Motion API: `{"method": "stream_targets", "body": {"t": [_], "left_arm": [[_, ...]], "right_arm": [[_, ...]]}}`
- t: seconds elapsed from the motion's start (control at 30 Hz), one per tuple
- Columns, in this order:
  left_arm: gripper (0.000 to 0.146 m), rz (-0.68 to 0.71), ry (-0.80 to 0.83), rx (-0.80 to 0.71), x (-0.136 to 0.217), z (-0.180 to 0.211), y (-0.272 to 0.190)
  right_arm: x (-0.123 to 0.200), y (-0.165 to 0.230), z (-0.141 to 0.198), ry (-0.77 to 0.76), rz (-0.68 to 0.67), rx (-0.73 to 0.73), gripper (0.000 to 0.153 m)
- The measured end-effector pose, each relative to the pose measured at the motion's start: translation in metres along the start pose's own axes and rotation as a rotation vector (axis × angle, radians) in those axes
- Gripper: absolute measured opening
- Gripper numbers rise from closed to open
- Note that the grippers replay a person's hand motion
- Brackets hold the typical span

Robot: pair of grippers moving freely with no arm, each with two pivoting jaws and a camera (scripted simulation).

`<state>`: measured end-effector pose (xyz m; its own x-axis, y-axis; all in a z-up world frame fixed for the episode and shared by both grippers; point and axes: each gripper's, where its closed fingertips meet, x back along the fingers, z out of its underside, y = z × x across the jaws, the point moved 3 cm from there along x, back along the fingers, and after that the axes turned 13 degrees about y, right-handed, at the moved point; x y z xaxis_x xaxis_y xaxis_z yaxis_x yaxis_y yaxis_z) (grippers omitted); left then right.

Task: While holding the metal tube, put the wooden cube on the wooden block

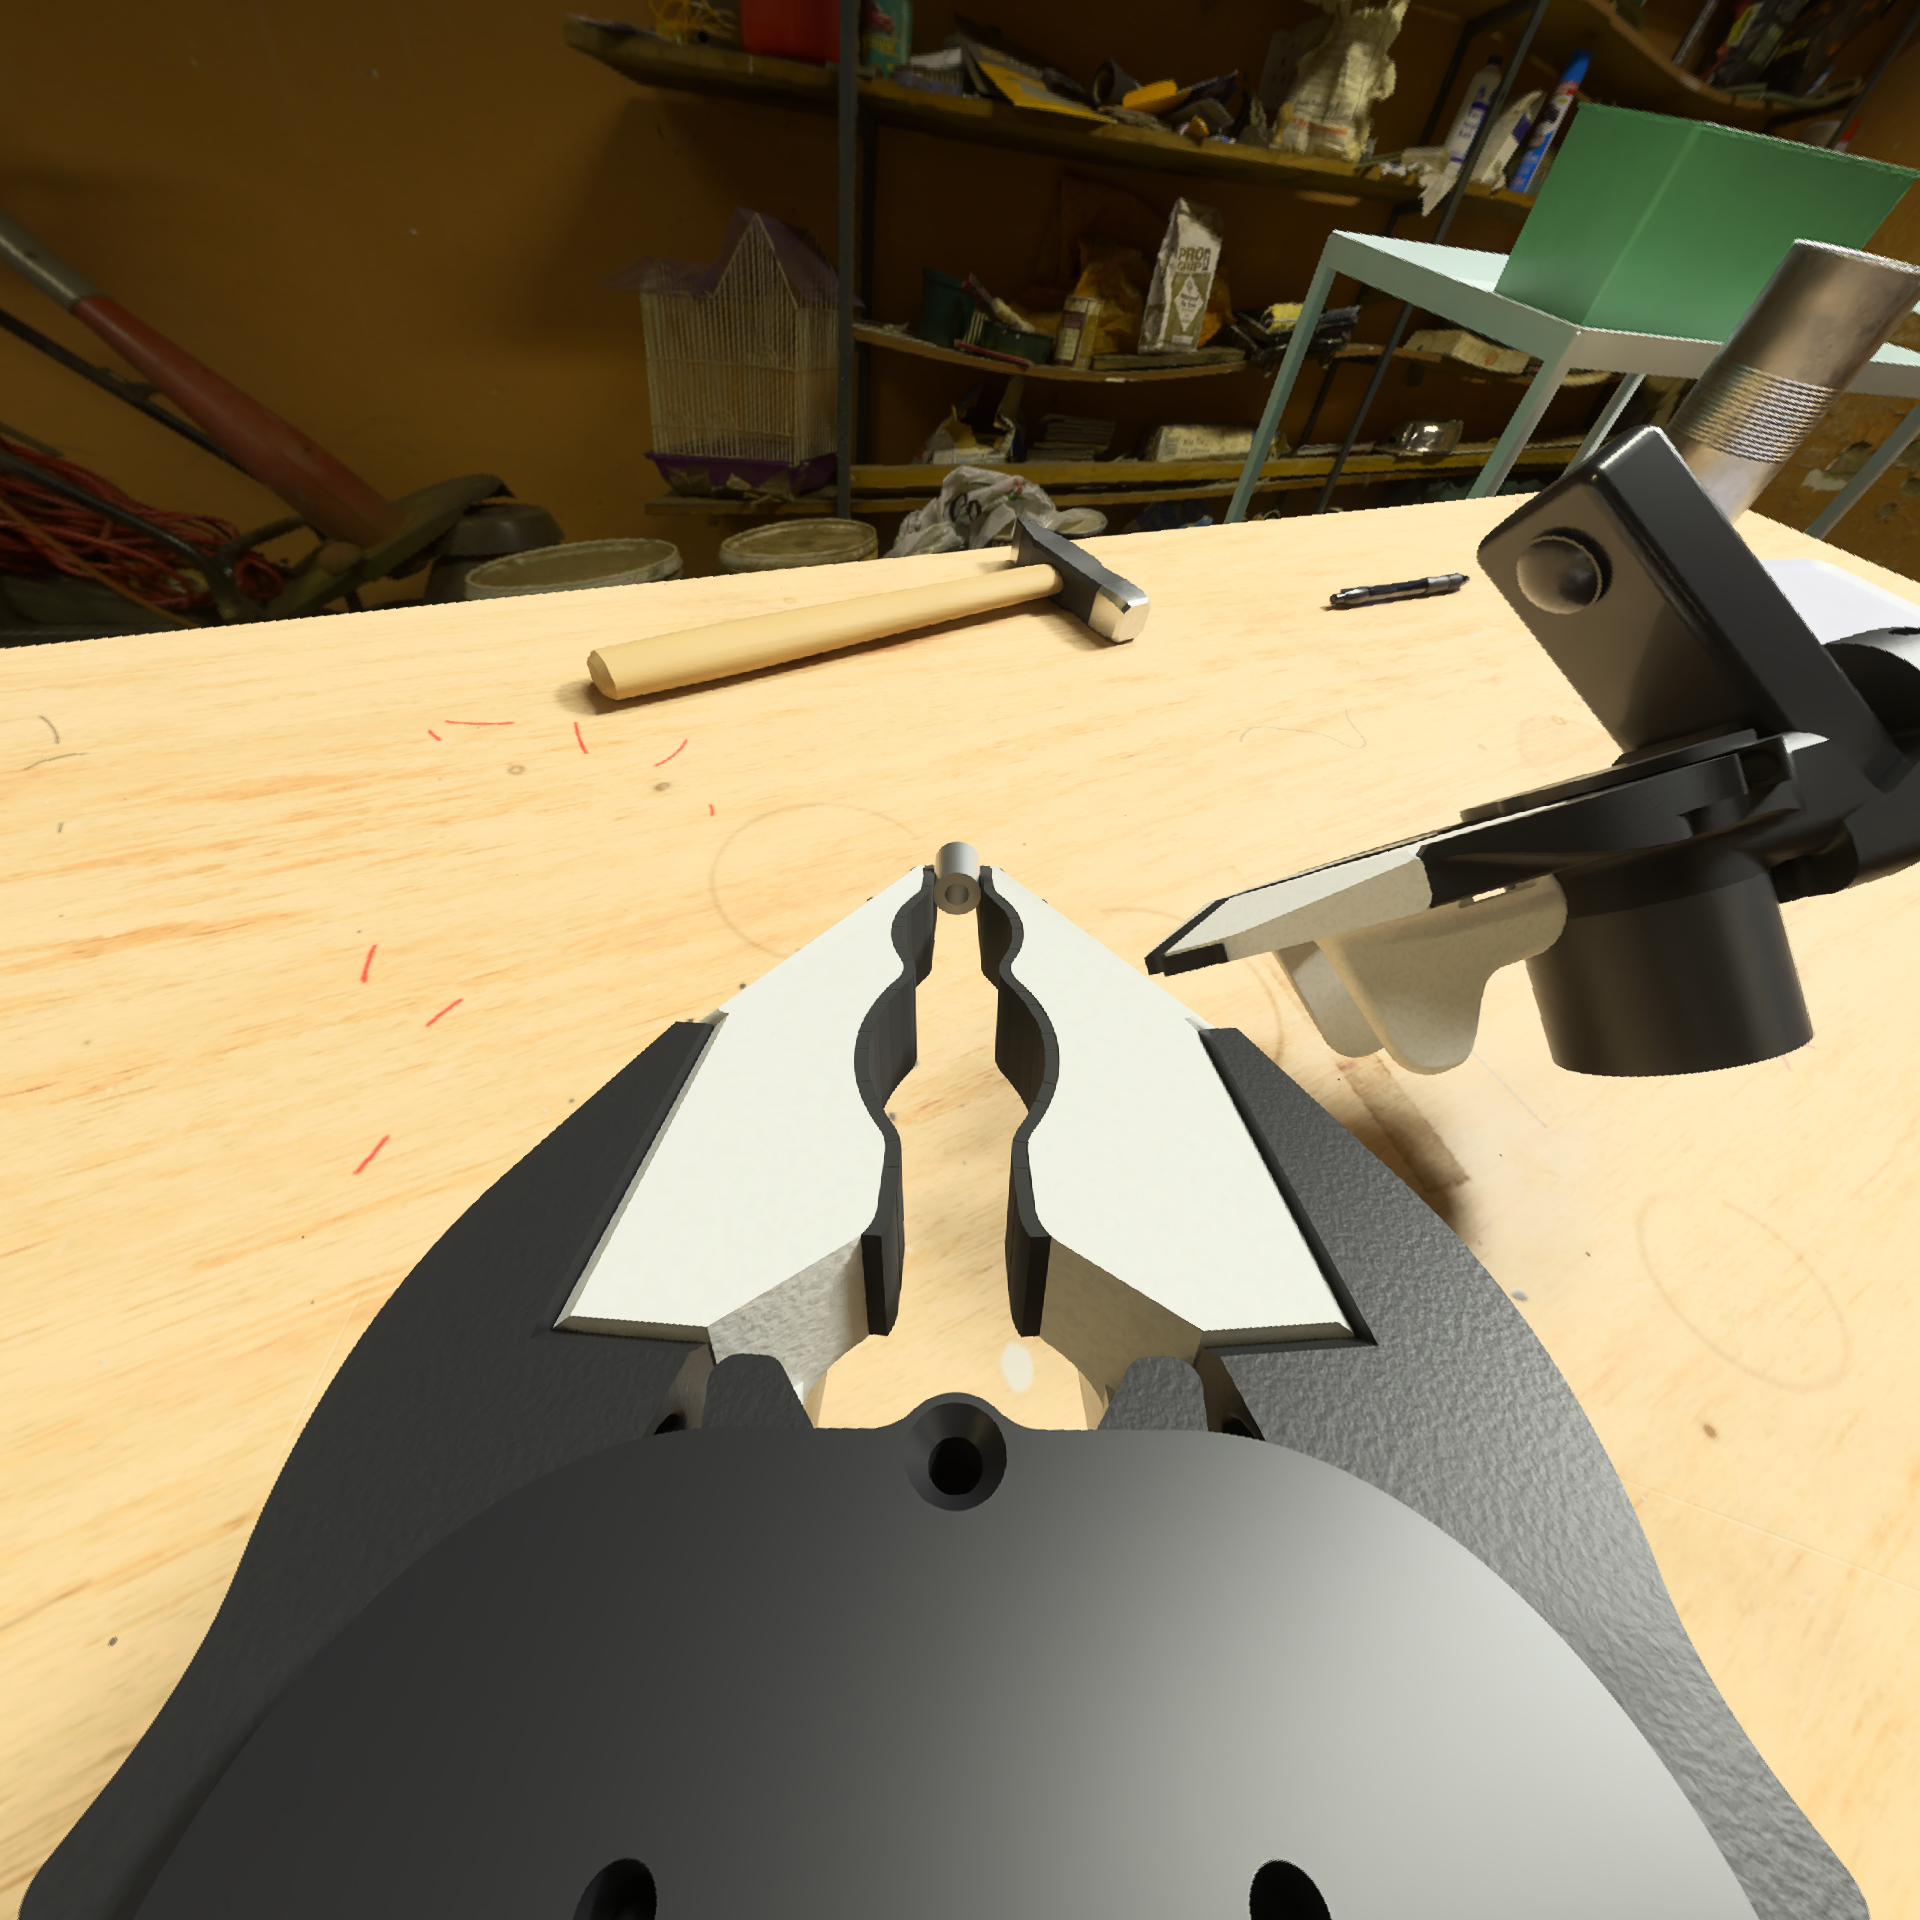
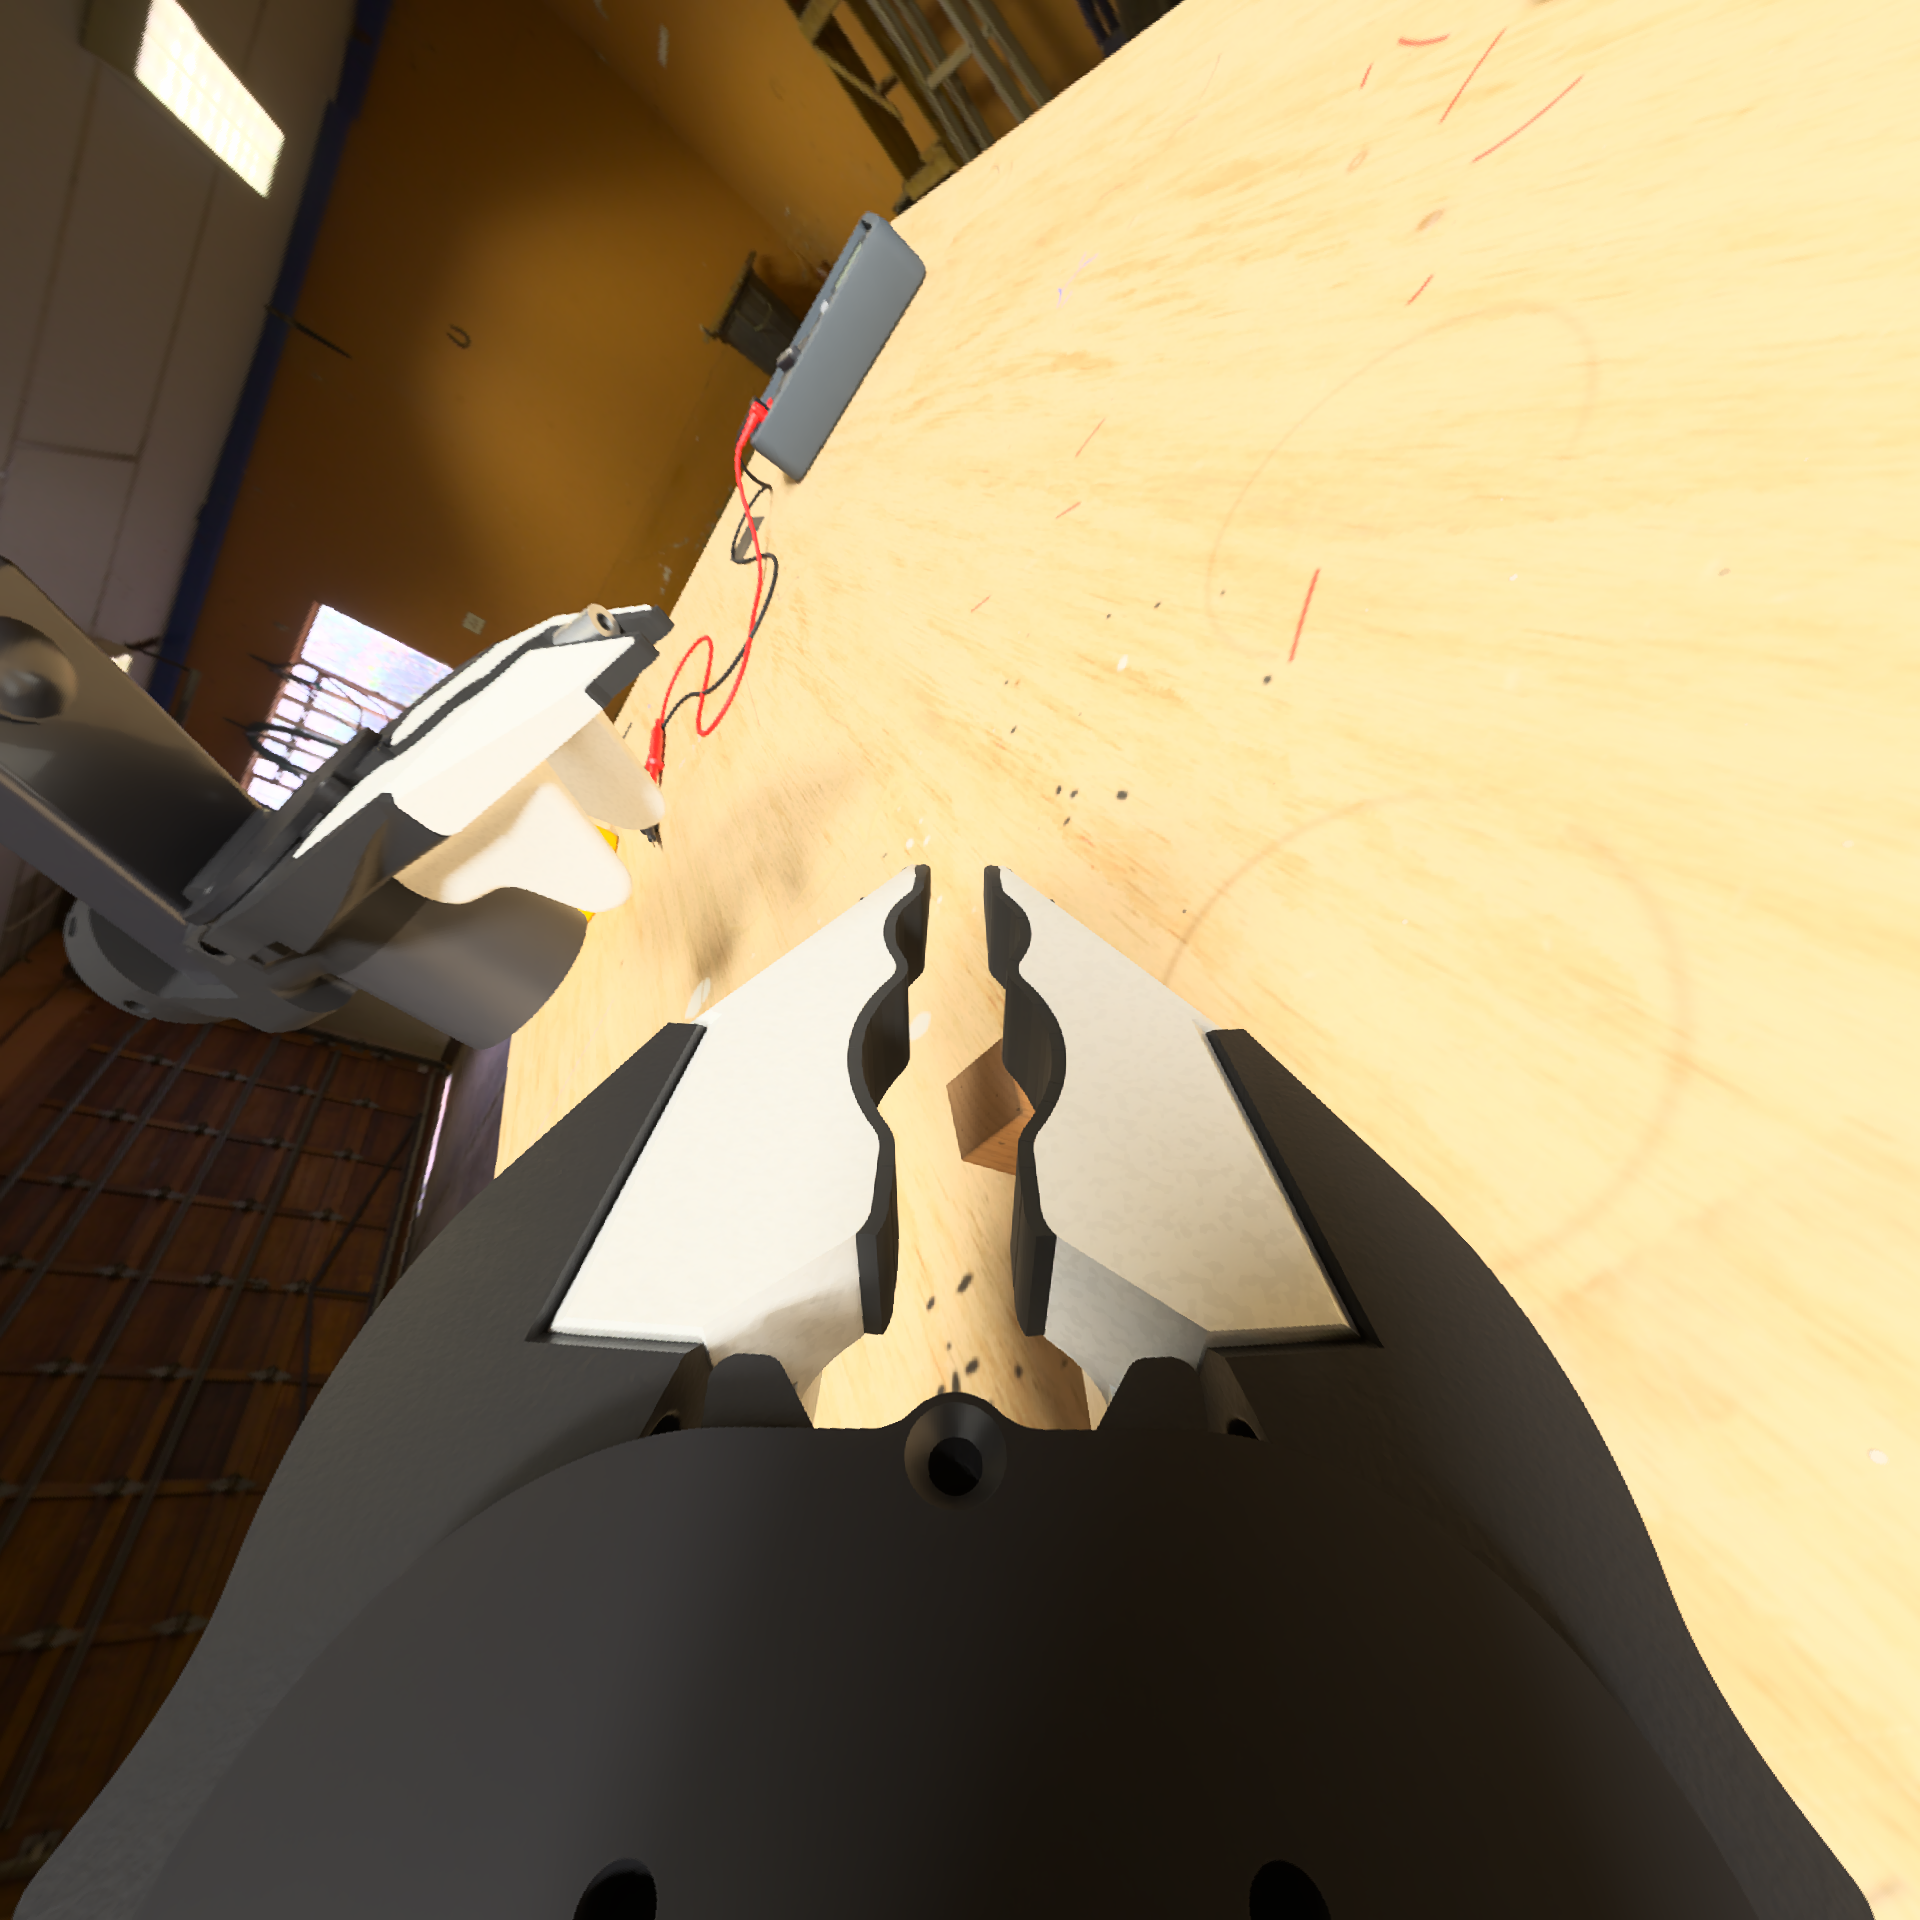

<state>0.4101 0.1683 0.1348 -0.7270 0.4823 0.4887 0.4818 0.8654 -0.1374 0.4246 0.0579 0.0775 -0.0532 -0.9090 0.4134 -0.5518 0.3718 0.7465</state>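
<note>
My left gripper is shut on a small grey metal tube and holds it at its fingertips above the plywood table. It also shows at the left of the right wrist view, with the tube in its tips. My right gripper has its jaws nearly together with nothing between them, and it points down at the table. It shows at the right of the left wrist view. A brown wooden cube lies on the table below its fingers, partly hidden by the right finger. I see no separate wooden block.
A hammer and a dark bit lie at the far side of the table. A grey meter with red and black leads lies near the table edge. A green box stands on a pale side table.
</note>
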Motion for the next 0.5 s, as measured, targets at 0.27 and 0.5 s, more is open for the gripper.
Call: {"method": "stream_targets", "body": {"t": [0.27, 0.5], "left_arm": [[0.007, 0.009, -0.014, -0.011, 0.0006, -0.0008, -0.0043], [0.007, 0.005, -0.029, -0.021, 0.0015, -0.0012, -0.0070]], "right_arm": [[0.0035, -0.0016, -0.0008, -0.005, 0.028, 0.012, 0.002], [0.0041, -0.0036, -0.0036, -0.037, 0.024, -0.017, 0.002]]}}
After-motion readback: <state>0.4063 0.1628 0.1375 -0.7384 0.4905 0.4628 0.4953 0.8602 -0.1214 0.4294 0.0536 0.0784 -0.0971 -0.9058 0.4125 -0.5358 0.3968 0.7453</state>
